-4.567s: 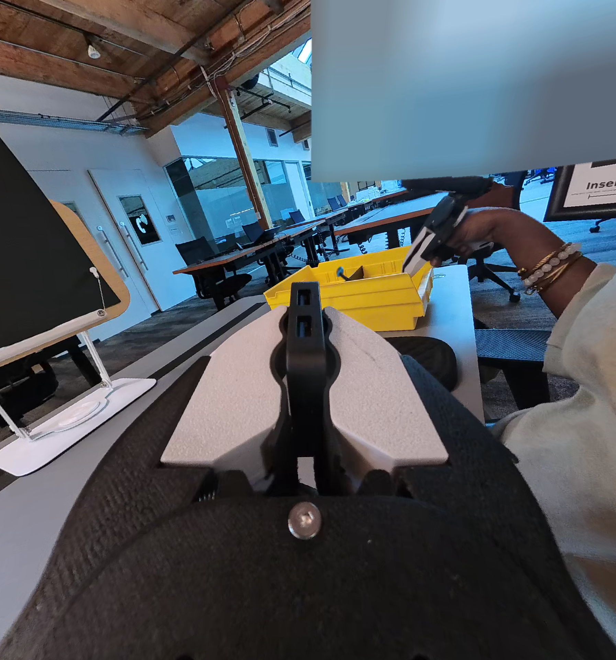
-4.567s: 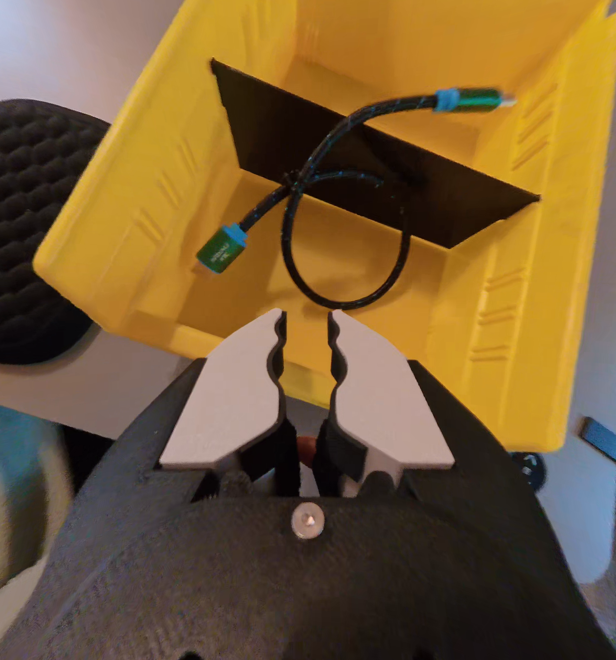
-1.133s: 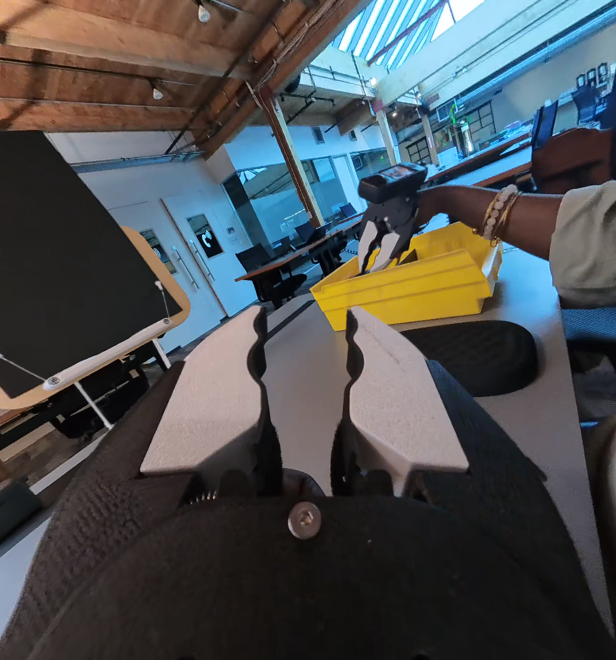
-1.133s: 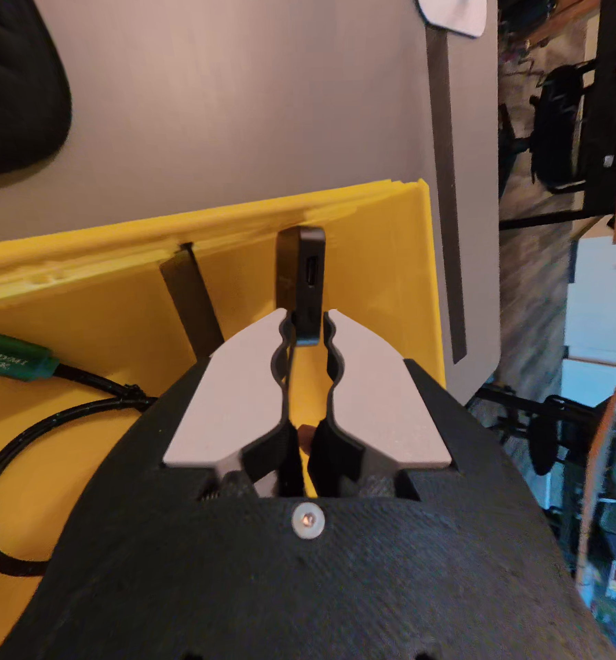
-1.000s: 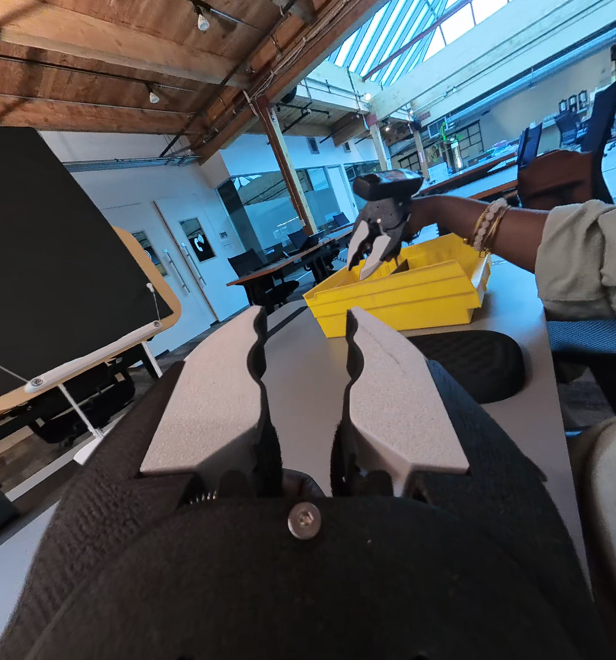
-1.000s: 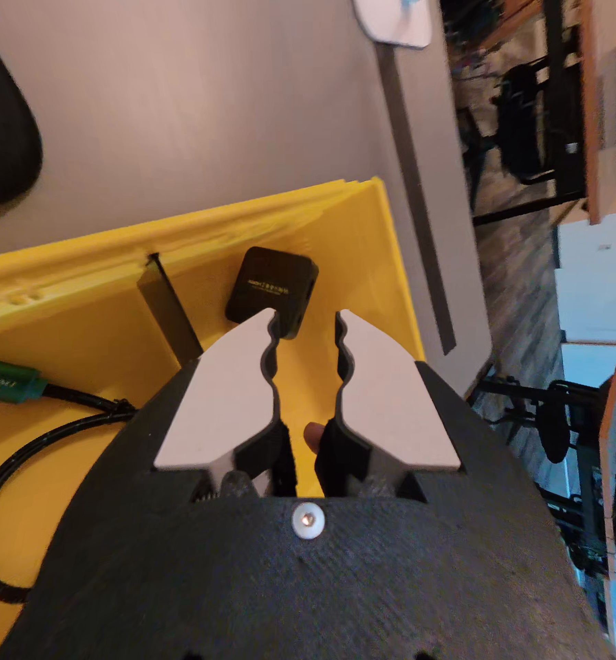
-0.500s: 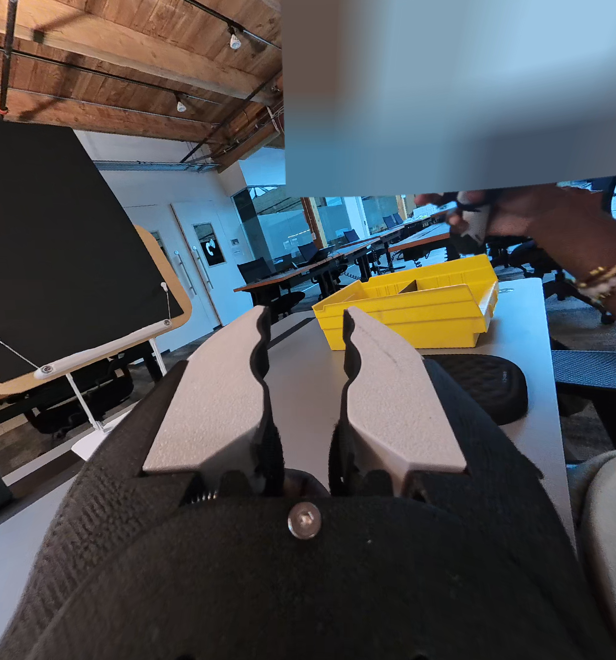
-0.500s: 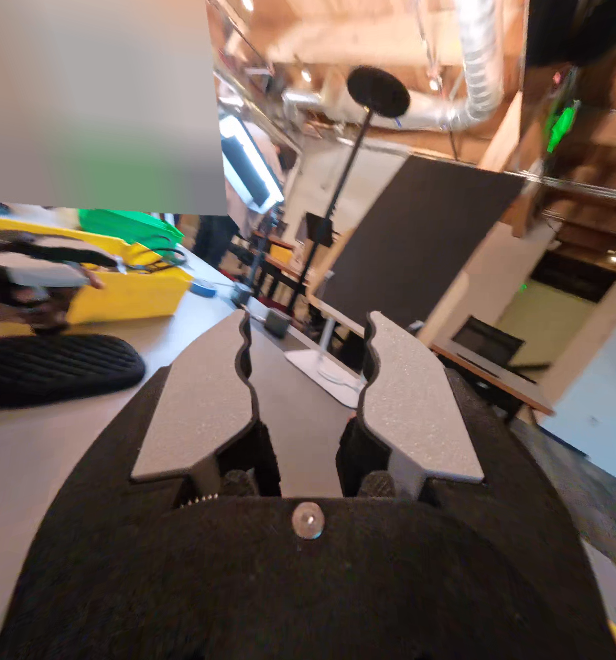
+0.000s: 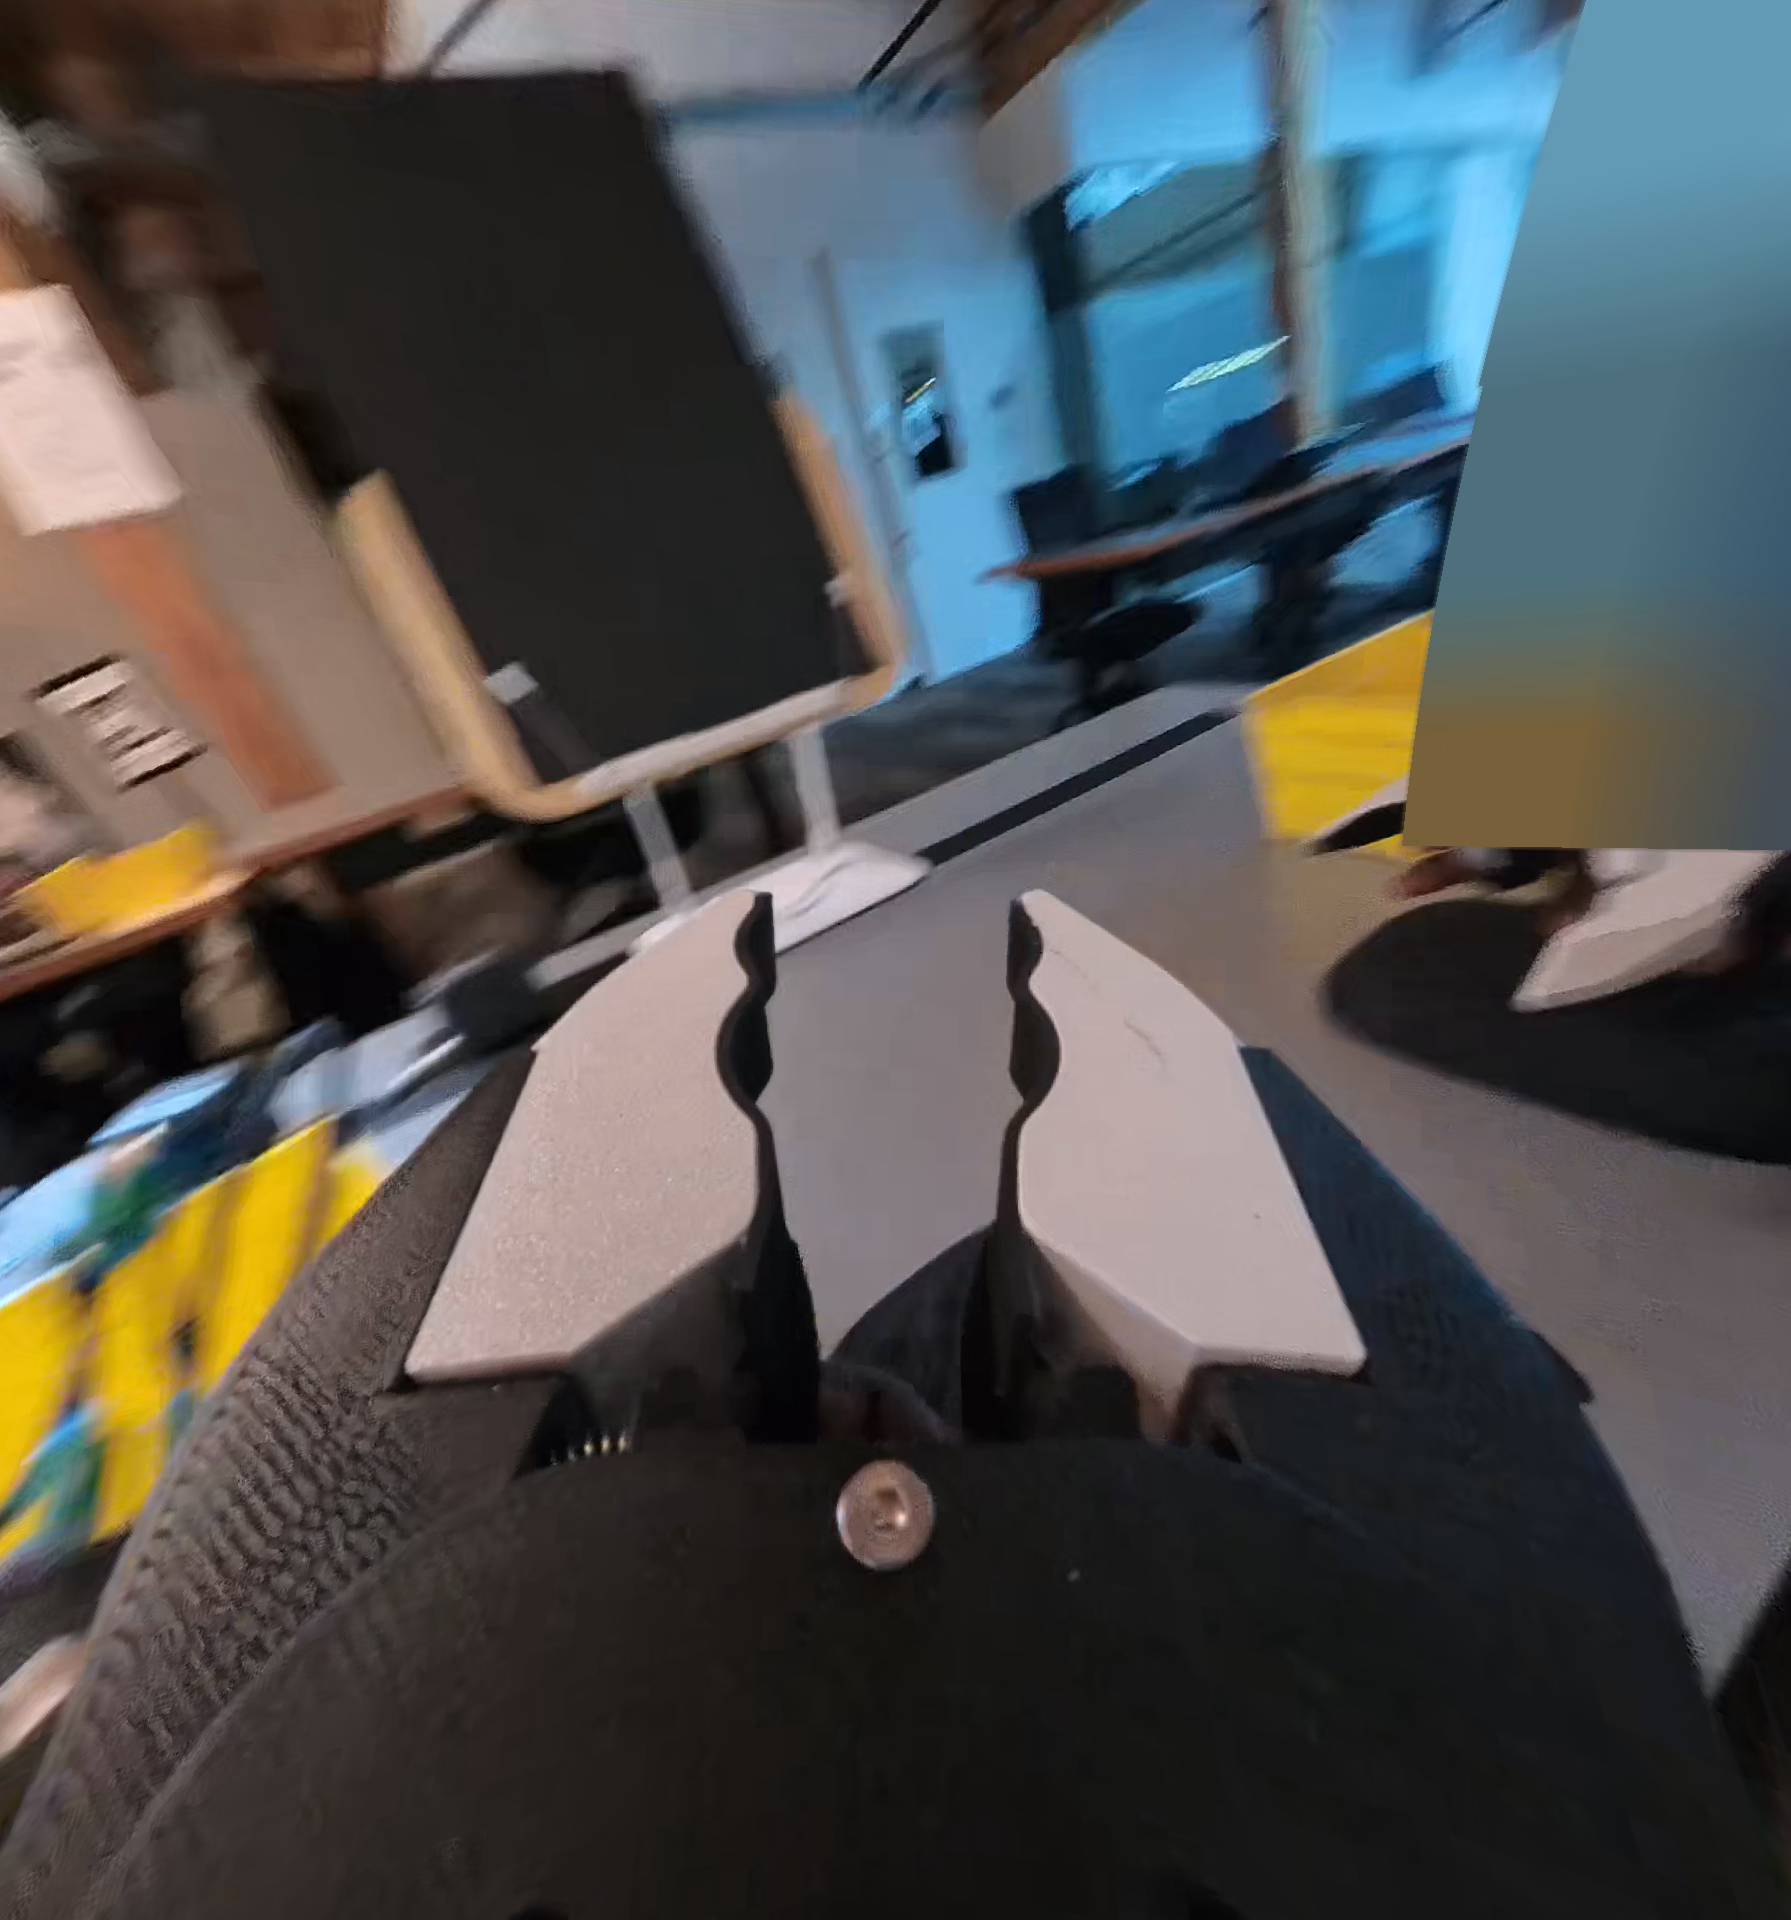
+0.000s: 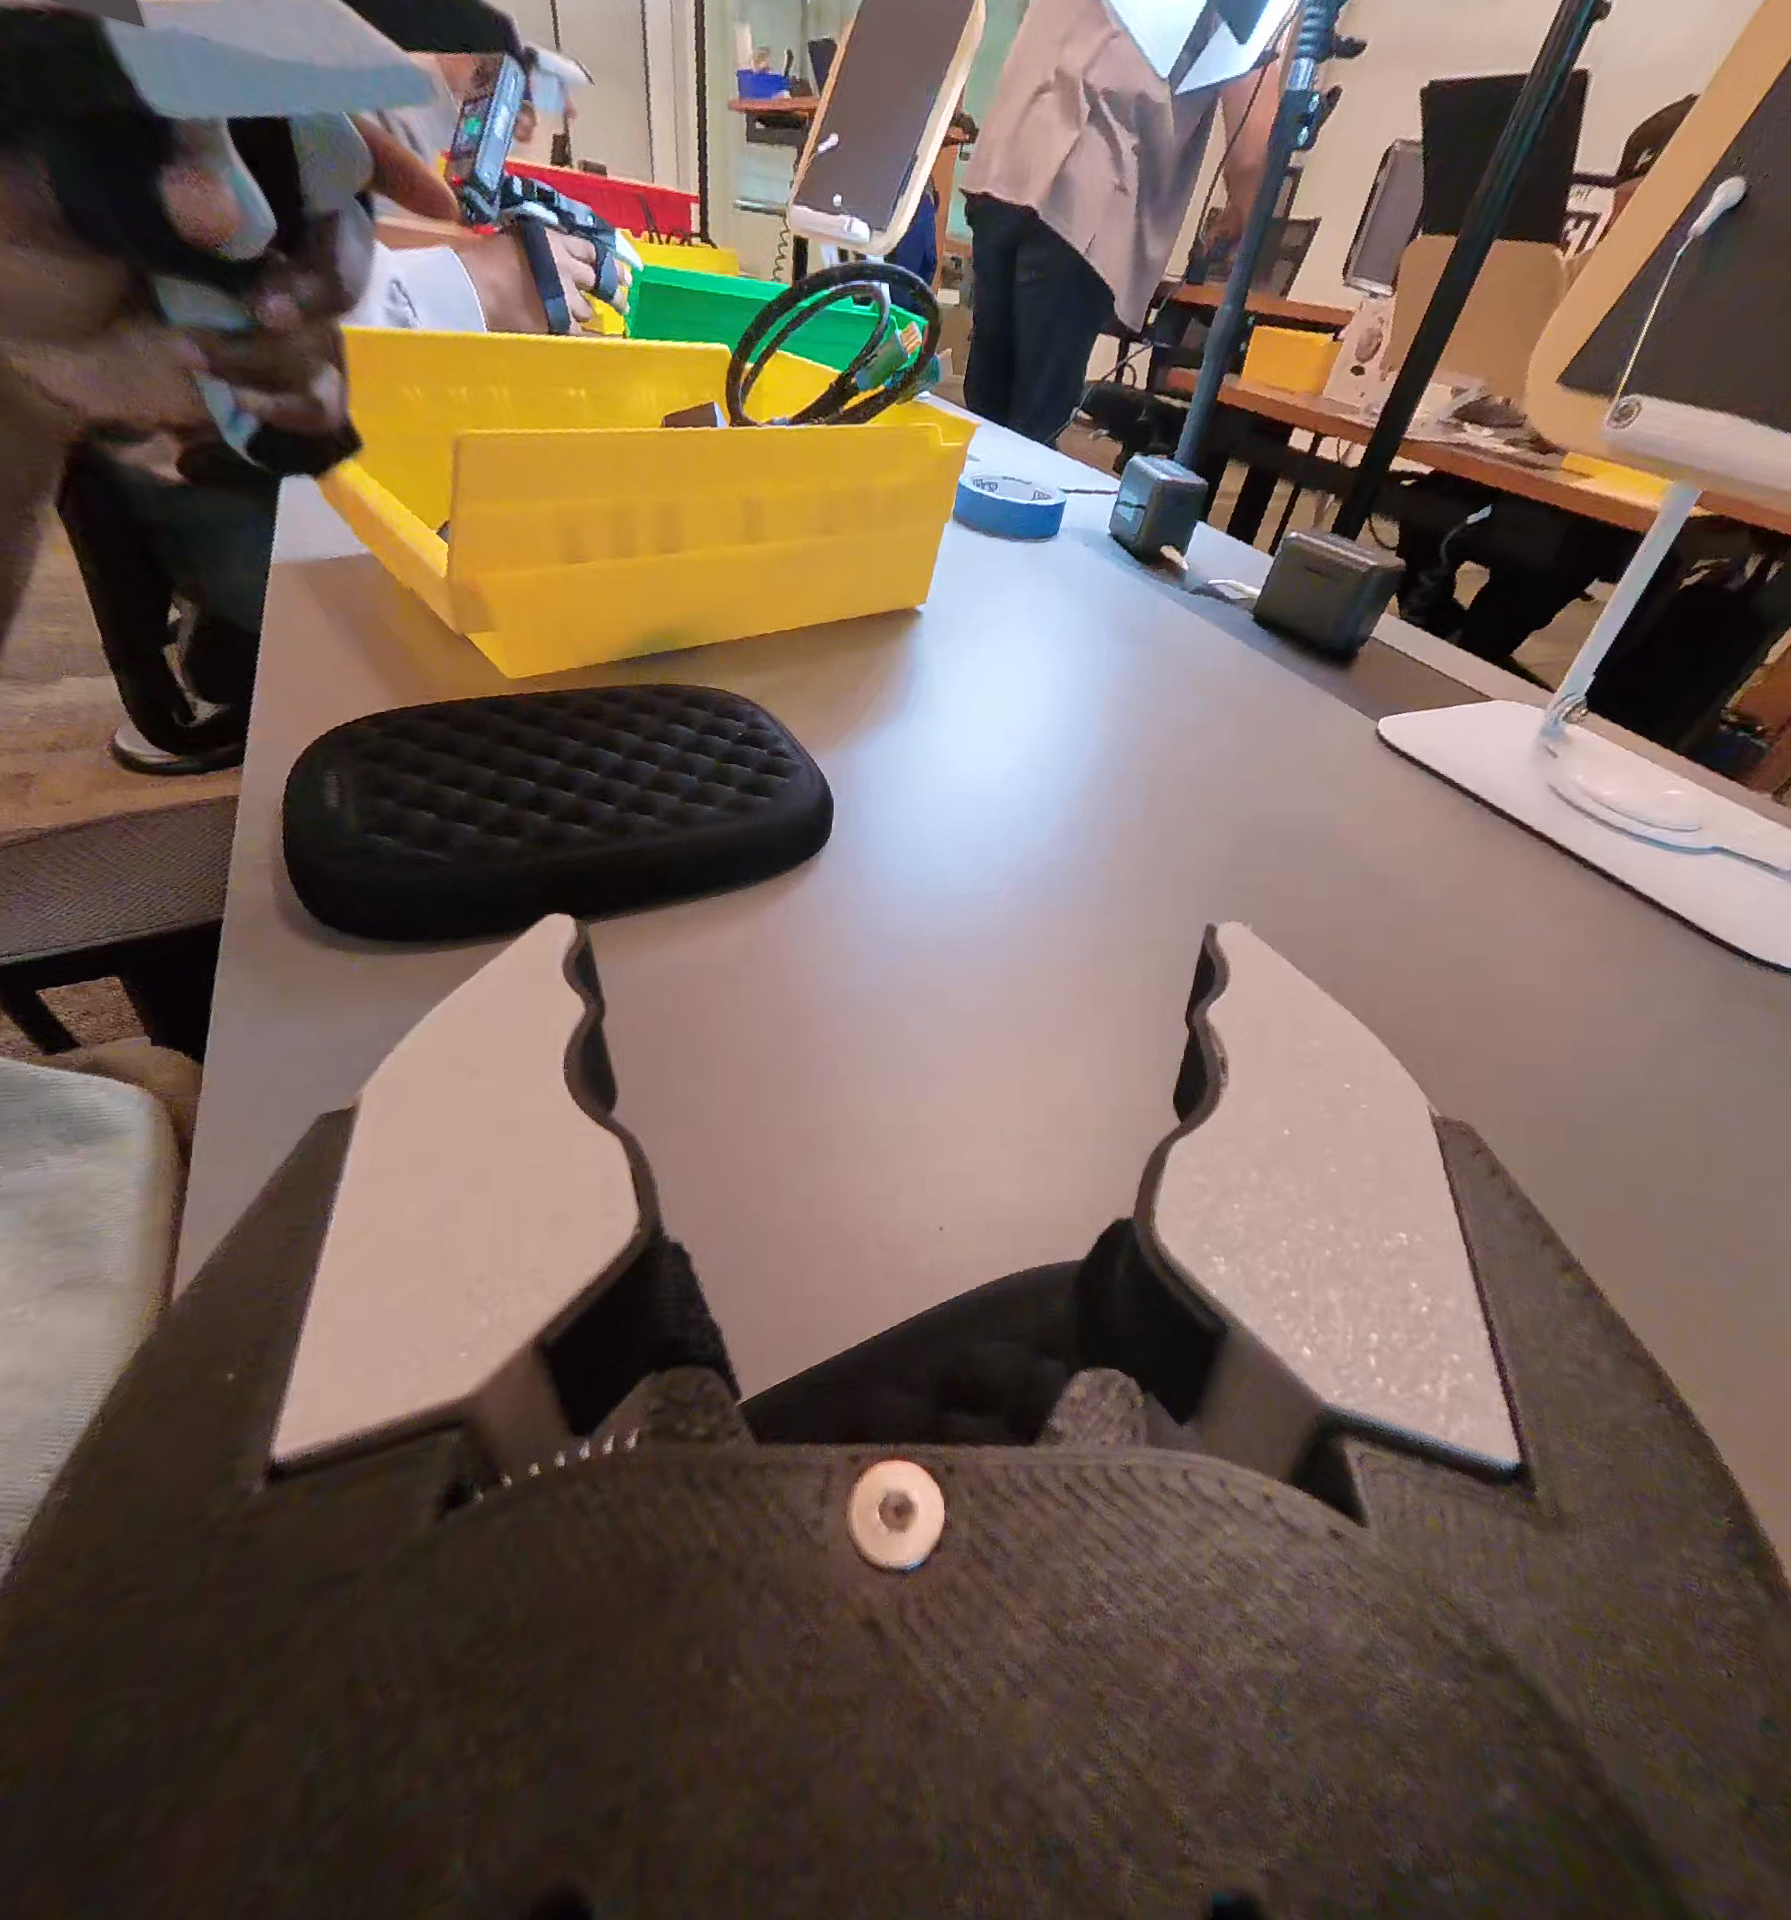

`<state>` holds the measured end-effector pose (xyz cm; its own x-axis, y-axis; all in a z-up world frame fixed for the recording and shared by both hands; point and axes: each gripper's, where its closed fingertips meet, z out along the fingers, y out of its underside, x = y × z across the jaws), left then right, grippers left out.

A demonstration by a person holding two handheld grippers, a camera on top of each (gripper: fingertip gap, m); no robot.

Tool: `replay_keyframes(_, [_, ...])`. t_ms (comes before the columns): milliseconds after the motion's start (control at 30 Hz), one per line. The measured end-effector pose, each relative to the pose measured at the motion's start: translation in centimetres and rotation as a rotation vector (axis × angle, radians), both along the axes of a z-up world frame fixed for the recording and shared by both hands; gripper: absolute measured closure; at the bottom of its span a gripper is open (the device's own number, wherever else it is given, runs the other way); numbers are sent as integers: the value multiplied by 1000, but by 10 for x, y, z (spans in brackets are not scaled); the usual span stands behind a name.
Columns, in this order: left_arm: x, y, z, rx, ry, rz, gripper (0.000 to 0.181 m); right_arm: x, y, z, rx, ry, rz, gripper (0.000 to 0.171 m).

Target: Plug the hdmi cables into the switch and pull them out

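Observation:
The HDMI cable, black braided with green plugs, lies coiled in the yellow bin on the grey table and rises above its rim. A dark piece shows beside it in the bin; I cannot tell if it is the switch. My right gripper is wide open and empty, low over the bare table in front of the bin. My left gripper is open and empty above the table; its view is blurred. It also shows, blurred and held in a hand, at the upper left of the right wrist view.
A black ribbed pad lies between my right gripper and the bin. A blue tape roll, two grey cubes and a white stand base carrying a black board line the table's right side. People stand behind the bin.
My right gripper let go of the switch in the bin, came out, swung low over the table and opened wider. My left gripper let the switch go earlier and has swung left.

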<state>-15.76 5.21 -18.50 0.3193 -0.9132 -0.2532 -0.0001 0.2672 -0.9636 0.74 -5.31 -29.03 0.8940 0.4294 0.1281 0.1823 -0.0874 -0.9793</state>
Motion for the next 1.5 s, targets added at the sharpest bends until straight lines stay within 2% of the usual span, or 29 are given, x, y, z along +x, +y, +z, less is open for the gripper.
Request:
replay_keyframes(133, [-86, 88, -15, -93, 188, 477, 136, 0, -2, 1, 19, 3, 4, 71])
replay_keyframes(200, [-116, 123, -38, -206, 317, 623, 132, 2, 0, 1, 14, 18, -8, 74])
replay_keyframes(333, [-131, 173, -96, -452, 523, 671, 126, 2, -2, 2, 26, 20, -3, 77])
replay_keyframes(500, [-141, 216, -145, -583, 662, 736, 125, 1, -2, 3, 27, 22, 6, 80])
replay_keyframes(633, [-142, 225, -167, -648, 713, 738, 124, 2, -2, 3, 30, 33, 8, 84])
replay_keyframes(900, [-144, 235, -180, -653, 680, 746, 130, 0, -3, 3, 36, 23, 16, 91])
replay_keyframes(967, [-141, 233, -180, -648, 697, 709, 139, -1, -3, 2, 31, 11, 16, 92])
replay_keyframes(1067, [-141, 236, -179, -562, 734, 712, 141, -2, -2, 0, 28, -9, 15, 93])
replay_keyframes(1167, [-143, 237, -163, -445, 668, 735, 142, -3, -2, -1, 22, -19, 21, 94])
replay_keyframes(1333, [-145, 228, -103, -229, 505, 799, 143, -4, -2, -3, 10, -16, 27, 96])
replay_keyframes(1500, [-144, 205, -32, -35, 334, 836, 143, -4, -2, -2, 19, -23, 26, 97])
